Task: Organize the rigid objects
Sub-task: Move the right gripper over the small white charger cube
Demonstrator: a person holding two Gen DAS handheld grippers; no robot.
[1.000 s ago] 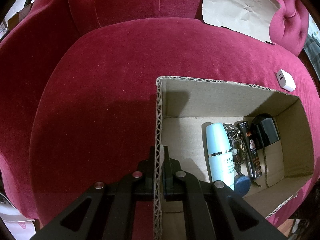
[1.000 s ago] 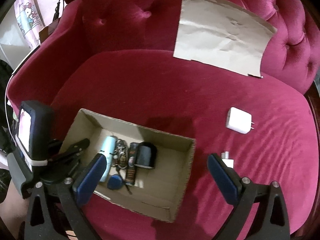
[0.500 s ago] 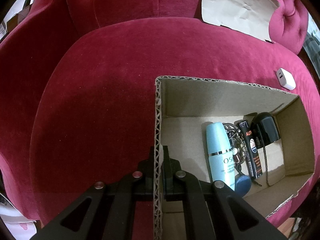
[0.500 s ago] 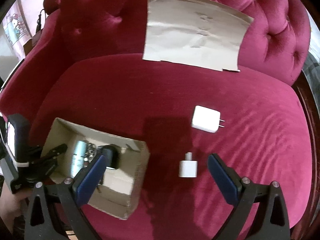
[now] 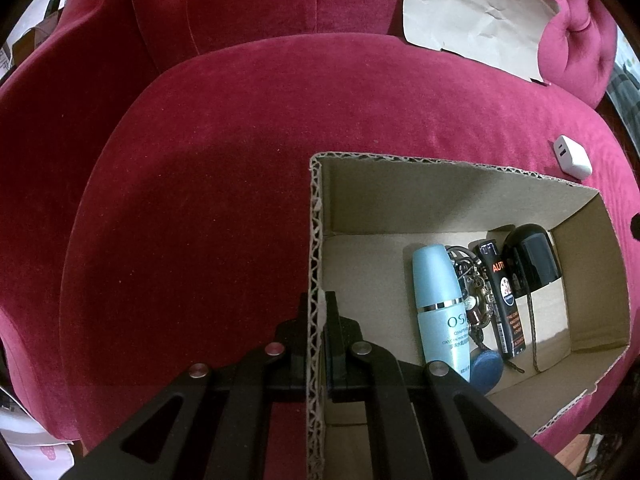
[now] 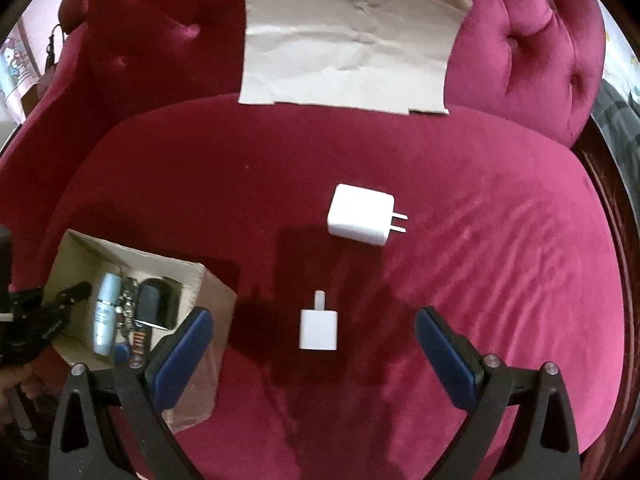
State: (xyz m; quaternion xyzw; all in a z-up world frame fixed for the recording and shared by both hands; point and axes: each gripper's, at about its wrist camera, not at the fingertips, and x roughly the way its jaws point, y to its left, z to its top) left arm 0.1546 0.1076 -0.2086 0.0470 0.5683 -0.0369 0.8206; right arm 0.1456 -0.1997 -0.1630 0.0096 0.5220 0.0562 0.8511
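An open cardboard box (image 5: 460, 196) (image 6: 208, 300) sits on a crimson velvet seat. My left gripper (image 5: 318, 320) is shut on the box's left wall. Inside lie a pale blue bottle (image 5: 440, 304), a bunch of keys (image 5: 474, 296), a black tube (image 5: 506, 304) and a black rounded case (image 5: 530, 256). My right gripper (image 6: 314, 340) is open above the seat, its blue pads (image 6: 182, 350) wide apart on either side of a small white adapter (image 6: 319, 330). A larger white charger with two prongs (image 6: 362, 215) (image 5: 570, 157) lies further back.
A crumpled sheet of brown cardboard (image 6: 348, 40) (image 5: 476, 12) leans on the tufted backrest. The seat drops off at its curved front edge. A hand (image 6: 16, 376) holds the left gripper at the far left.
The right gripper has swung to the right, away from the box, and now straddles the small white adapter. The left gripper and the box have stayed put.
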